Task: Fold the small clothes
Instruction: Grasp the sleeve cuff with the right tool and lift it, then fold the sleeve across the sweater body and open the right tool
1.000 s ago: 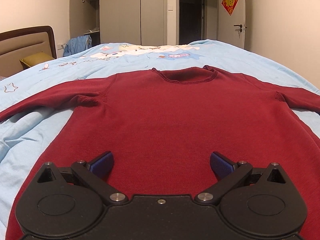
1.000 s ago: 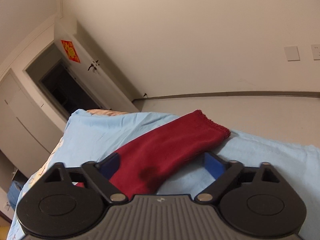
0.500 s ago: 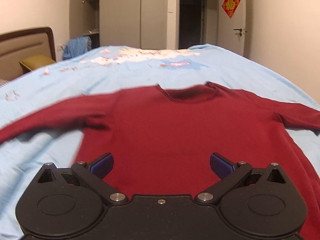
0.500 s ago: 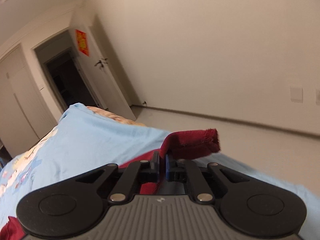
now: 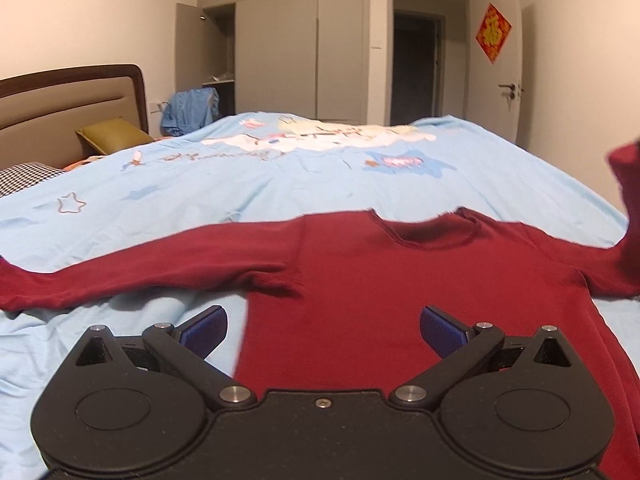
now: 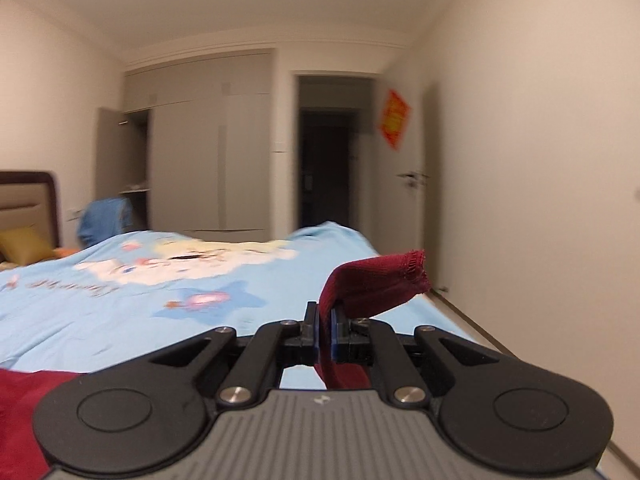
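Observation:
A dark red sweater [image 5: 420, 288] lies flat on the light blue bedspread [image 5: 240, 192], neckline away from me. Its left sleeve [image 5: 140, 272] stretches out flat to the left. My left gripper [image 5: 322, 330] hovers open over the sweater's left side, blue pads wide apart, nothing between them. My right gripper [image 6: 325, 330] is shut on the right sleeve [image 6: 376, 284] near its cuff, which sticks up past the fingers. That raised sleeve [image 5: 628, 200] also shows at the right edge of the left wrist view, lifted off the bed.
A headboard [image 5: 68, 100] and an olive pillow [image 5: 112, 134] stand at the left. Grey wardrobes [image 5: 300, 40], a dark doorway [image 5: 416, 68] and a white door [image 5: 500, 72] line the far wall. The bed's right edge [image 6: 448, 312] drops to the floor by a wall.
My right gripper shut on the right sleeve's cuff end, lifted it off the bed and swung to face along the bed. My left gripper shifted left and back over the sweater, staying open.

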Available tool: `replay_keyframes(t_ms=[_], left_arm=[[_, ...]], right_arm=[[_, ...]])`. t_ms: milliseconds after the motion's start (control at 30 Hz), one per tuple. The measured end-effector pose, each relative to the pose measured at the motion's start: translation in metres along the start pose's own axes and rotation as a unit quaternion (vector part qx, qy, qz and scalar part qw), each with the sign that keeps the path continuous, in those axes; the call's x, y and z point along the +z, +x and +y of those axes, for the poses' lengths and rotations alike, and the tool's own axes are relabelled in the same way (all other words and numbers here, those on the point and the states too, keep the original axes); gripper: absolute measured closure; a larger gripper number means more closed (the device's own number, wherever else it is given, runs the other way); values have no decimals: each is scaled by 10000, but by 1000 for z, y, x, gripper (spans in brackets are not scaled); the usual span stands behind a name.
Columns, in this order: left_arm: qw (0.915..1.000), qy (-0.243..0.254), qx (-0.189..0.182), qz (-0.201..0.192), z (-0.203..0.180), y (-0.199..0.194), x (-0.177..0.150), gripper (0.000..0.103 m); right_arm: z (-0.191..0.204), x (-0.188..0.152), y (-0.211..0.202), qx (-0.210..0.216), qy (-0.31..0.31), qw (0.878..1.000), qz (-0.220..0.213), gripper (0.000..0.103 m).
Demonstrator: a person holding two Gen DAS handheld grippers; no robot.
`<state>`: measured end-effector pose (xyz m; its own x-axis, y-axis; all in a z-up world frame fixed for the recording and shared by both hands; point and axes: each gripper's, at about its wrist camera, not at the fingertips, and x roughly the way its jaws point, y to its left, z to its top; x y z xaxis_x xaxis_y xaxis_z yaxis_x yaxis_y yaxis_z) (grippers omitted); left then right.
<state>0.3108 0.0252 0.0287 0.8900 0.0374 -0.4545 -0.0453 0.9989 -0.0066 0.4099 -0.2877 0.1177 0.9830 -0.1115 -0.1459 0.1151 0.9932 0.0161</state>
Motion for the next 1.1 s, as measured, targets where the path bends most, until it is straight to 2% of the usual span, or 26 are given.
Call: replay_keyframes(t_ms=[167,333,433,533,633,700,733,800,833,967,1100], left_arm=[[9995,-253,145,-74,25,-8,2,1],[9985,-462,304,-19,50,-12,-2,1],[9976,-560,407,31,64,-12,-5,1],[9965,-660,506,58,75,-12,-8,1],[9955,-778,534,79,82,-10,-10,1],[9949,-854,523,83,84,-7,-10,1],[9947,-893,507,85,84,-6,-10,1],[9945,-936,457,95,80,-3,-10,1],[9946,-949,417,88,78,-1,-9,1],[9953,-957,158,64,62,11,-5,1],[9963,-847,-95,95,35,41,-1,1]], right_arm=[[115,5,4,669,-930,9933,-134,97],[225,-32,1,1176,-1888,9749,-89,97],[275,-65,-3,1473,-2644,9531,60,97],[311,-108,-15,1768,-3551,9177,226,97],[325,-140,-29,2020,-4163,8857,372,96],[319,-148,-38,2165,-4248,8777,473,94],[315,-148,-41,2227,-4215,8775,517,90],[302,-143,-48,2372,-4044,8811,624,65],[294,-140,-51,2415,-3923,8850,671,46],[239,-118,-58,2427,-3398,9044,873,32],[180,-99,-50,1948,-2701,9374,1021,20]])
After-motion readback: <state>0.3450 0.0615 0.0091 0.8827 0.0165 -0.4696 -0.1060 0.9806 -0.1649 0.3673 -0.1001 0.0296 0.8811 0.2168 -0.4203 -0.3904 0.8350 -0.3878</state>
